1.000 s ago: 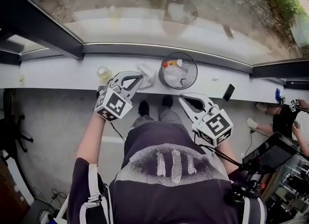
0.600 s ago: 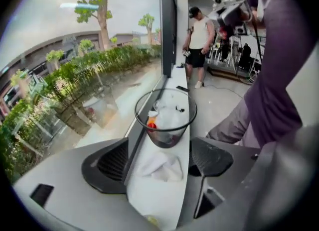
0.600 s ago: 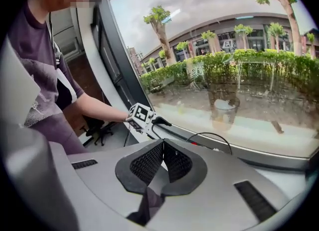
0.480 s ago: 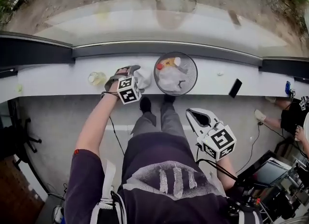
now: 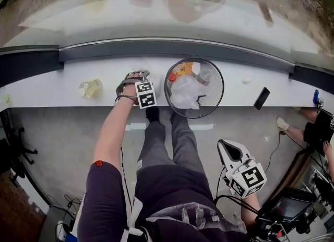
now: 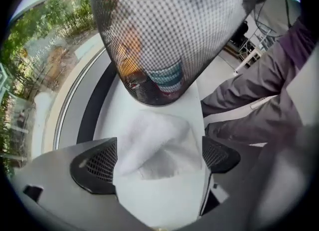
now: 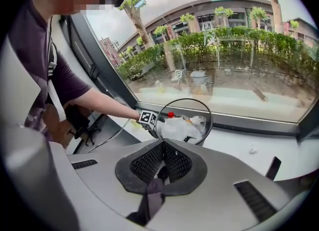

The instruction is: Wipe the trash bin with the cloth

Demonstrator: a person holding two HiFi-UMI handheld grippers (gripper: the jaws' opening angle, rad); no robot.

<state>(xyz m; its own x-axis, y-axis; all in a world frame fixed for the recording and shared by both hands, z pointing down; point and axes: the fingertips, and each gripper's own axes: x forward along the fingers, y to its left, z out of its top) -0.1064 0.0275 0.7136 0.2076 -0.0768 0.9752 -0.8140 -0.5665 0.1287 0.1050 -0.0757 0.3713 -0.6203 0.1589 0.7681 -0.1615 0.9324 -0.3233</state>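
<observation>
White cloth (image 6: 164, 130) lies bunched up on the ledge (image 5: 62, 84), right beside the foot of the trash bin (image 6: 199, 41). In the head view it is on the bin's left. The left claw (image 6: 158, 161) has just been opening its jaws. Now they stand wide apart with the cloth between them, but the pads do not press on it yet.

What could go wrong? The claw may close on just a thin fold, and then the cloth could slip out when it is lifted. The claw is also very near the bin. The bin is wire mesh, looks light and is full of rubbish. I think a bump could push it or tip it, and the rubbish would spill out.

The left arm (image 5: 112, 136) is stretched out long toward the bin, and its claw points almost straight down at the cloth. The right claw (image 7: 163, 163) hangs low, well back from the bin on its right. Its jaws are pressed together and hold nothing.
</observation>
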